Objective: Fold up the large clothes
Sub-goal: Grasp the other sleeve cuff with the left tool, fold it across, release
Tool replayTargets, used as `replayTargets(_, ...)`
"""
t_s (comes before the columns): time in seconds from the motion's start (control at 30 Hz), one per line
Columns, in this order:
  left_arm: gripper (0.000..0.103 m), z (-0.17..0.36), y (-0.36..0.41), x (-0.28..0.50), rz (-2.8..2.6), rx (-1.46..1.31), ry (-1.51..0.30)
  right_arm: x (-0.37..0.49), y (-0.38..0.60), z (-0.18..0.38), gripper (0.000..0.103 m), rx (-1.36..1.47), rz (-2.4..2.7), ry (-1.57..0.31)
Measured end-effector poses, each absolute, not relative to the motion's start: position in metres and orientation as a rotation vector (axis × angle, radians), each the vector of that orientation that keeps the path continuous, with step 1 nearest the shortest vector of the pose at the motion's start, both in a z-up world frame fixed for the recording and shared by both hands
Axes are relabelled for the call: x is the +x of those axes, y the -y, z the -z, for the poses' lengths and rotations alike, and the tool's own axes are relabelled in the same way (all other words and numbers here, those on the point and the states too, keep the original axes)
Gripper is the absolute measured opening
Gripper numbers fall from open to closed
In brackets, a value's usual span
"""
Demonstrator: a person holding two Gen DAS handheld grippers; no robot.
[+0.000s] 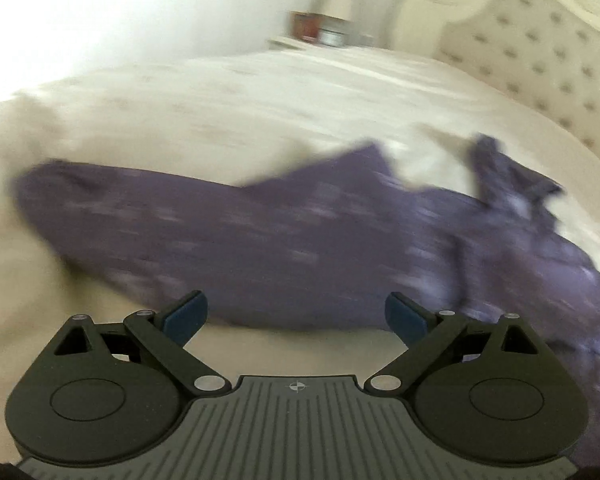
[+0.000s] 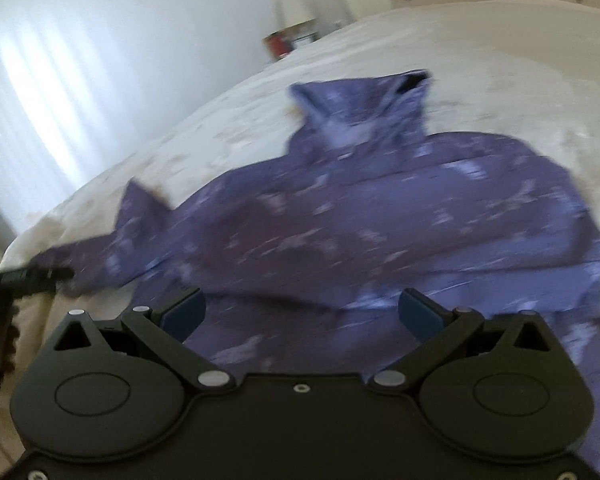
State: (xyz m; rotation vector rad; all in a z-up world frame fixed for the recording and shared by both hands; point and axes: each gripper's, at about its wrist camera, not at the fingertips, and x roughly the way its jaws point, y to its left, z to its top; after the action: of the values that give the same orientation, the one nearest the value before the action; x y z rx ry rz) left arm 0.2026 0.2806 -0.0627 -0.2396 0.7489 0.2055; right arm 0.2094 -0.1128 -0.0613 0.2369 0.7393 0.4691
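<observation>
Your left gripper (image 1: 296, 312): jaws wide, nothing between, above the shirt (image 1: 228, 240) on the bed (image 1: 220, 100). Your right gripper (image 2: 302, 310): jaws wide, holding nothing.

Bed with cream bedspread (image 1: 228, 112); tufted cream headboard (image 1: 540, 60) at its far right end; beside the bed's far edge, a white nightstand (image 1: 288, 43) bearing a lamp (image 1: 338, 0), a red container (image 1: 306, 26) and a blurred jar (image 1: 331, 36).

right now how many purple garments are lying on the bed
1: a purple patterned garment spread across the cream bed, just ahead of both open tools. Blur could hide a second piece.
</observation>
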Motion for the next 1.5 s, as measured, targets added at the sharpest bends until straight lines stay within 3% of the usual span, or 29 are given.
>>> replayTargets(0.27,0.097,0.075,-0.378,0.212,-0.413,-0.419,-0.771,0.198,0.069,0.064,0.102,0.184,-0.553,-0.77)
replayTargets(0.57,0.094,0.083,-0.406,0.236,-0.511,-0.382,-0.738,0.195,0.051,0.068,0.102,0.122,-0.578,-0.795)
replayTargets(0.63,0.075,0.085,-0.407,0.238,-0.531,-0.38,-0.732,0.194,0.049,0.069,0.102,0.123,-0.583,-0.8)
replayTargets(0.7,0.006,0.082,-0.407,0.23,-0.546,-0.36,-0.698,0.194,0.048,0.071,0.102,0.124,-0.587,-0.805)
replayTargets(0.87,0.007,0.06,-0.398,0.212,-0.517,-0.359,-0.6,0.194,0.054,0.076,0.102,0.131,-0.588,-0.807)
replayTargets(1.07,0.007,-0.004,-0.352,0.205,-0.373,-0.281,-0.506,0.199,0.078,0.082,0.102,0.161,-0.549,-0.789)
replayTargets(1.33,0.007,-0.085,-0.243,0.222,-0.127,-0.144,-0.385,0.202,0.122,0.087,0.102,0.171,-0.447,-0.676)
replayTargets(1.5,0.007,-0.11,-0.171,0.246,0.037,-0.128,-0.328,0.203,0.147,0.092,0.102,0.213,-0.401,-0.641)
